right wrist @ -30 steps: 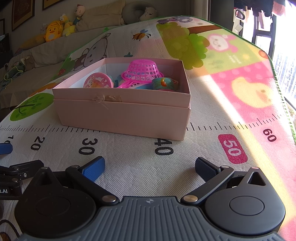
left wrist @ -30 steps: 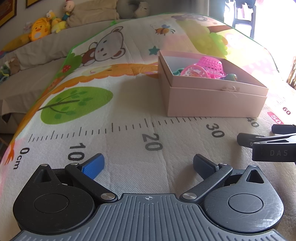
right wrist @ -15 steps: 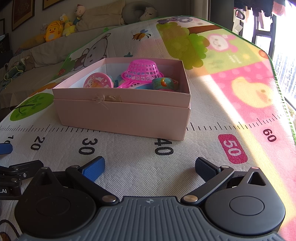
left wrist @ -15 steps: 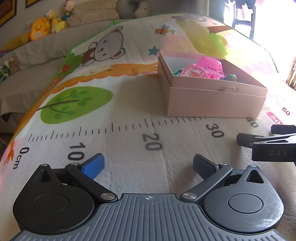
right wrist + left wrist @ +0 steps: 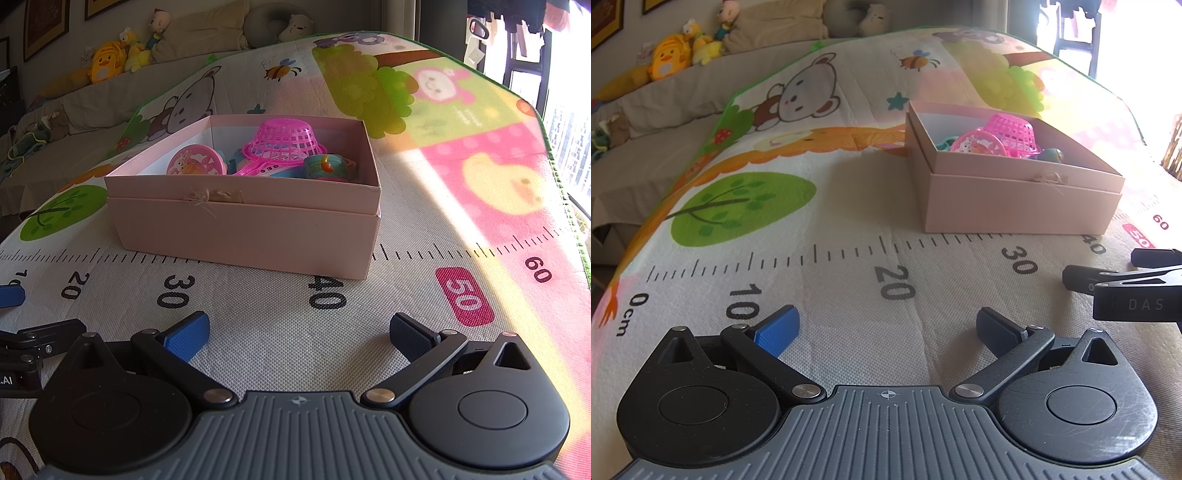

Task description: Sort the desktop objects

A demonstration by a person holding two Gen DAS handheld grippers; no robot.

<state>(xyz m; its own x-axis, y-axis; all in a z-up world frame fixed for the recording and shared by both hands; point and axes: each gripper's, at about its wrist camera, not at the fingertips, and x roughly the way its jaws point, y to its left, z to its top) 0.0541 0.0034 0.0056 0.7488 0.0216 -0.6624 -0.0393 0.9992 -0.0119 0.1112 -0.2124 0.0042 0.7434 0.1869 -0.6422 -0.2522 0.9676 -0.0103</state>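
Note:
A pink cardboard box (image 5: 251, 229) (image 5: 1015, 201) stands on the printed play mat. Inside it lie a pink mesh basket (image 5: 286, 142) (image 5: 1012, 133), a pink round toy (image 5: 195, 162) (image 5: 977, 146) and a teal cup (image 5: 327, 168). My right gripper (image 5: 299, 334) rests low on the mat in front of the box, open and empty. My left gripper (image 5: 886, 328) sits open and empty near the 20 mark, left of the box. The right gripper's side shows at the left wrist view's right edge (image 5: 1126, 291).
The play mat (image 5: 461, 206) carries a printed ruler from 0 to 60 cm. A sofa with plush toys (image 5: 670, 61) runs along the back left. Bright window light falls on the mat's right side (image 5: 517, 184). Part of the left gripper (image 5: 22, 343) shows at left.

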